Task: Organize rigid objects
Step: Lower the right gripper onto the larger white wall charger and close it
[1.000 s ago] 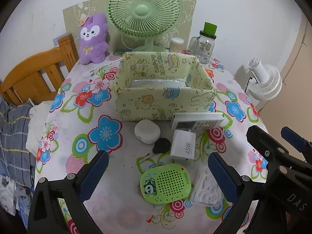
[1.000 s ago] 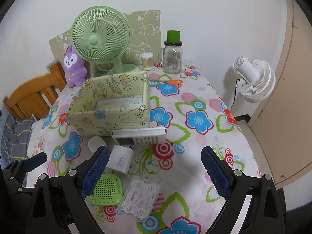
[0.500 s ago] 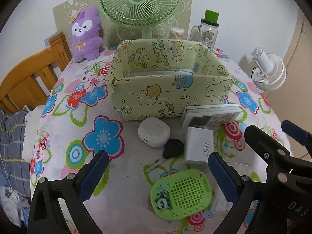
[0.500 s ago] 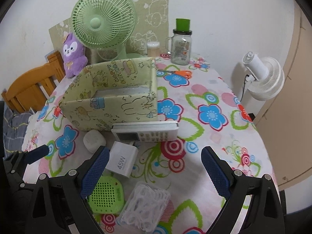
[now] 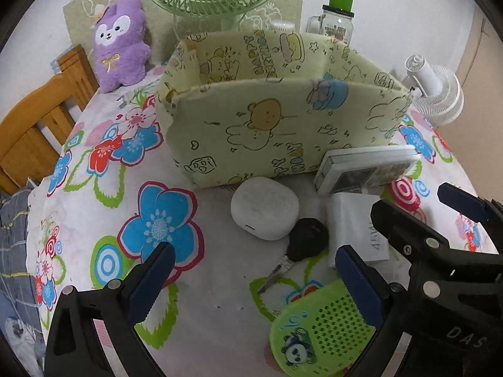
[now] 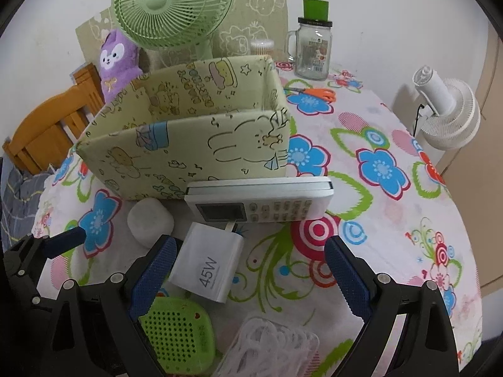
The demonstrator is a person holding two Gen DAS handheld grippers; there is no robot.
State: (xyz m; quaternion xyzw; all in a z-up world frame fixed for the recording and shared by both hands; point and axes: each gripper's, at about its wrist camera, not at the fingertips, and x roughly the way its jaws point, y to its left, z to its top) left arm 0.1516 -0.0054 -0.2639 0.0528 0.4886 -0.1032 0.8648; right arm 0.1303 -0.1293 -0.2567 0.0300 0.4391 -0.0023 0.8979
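A pale green cartoon-print box stands open-topped on the flowered table. In front of it lie a white round case, a black key, a white 45W charger, a white remote, a green perforated case and a clear plastic piece. My left gripper is open, low over the key and the green case. My right gripper is open above the charger.
Behind the box stand a green fan, a purple plush toy, a glass jar with a green lid and orange scissors. A wooden chair is at the left, a white fan off the table's right edge.
Both grippers have moved forward and lower toward the objects in front of the box, which now look larger. Both stay open; nothing on the table has shifted.
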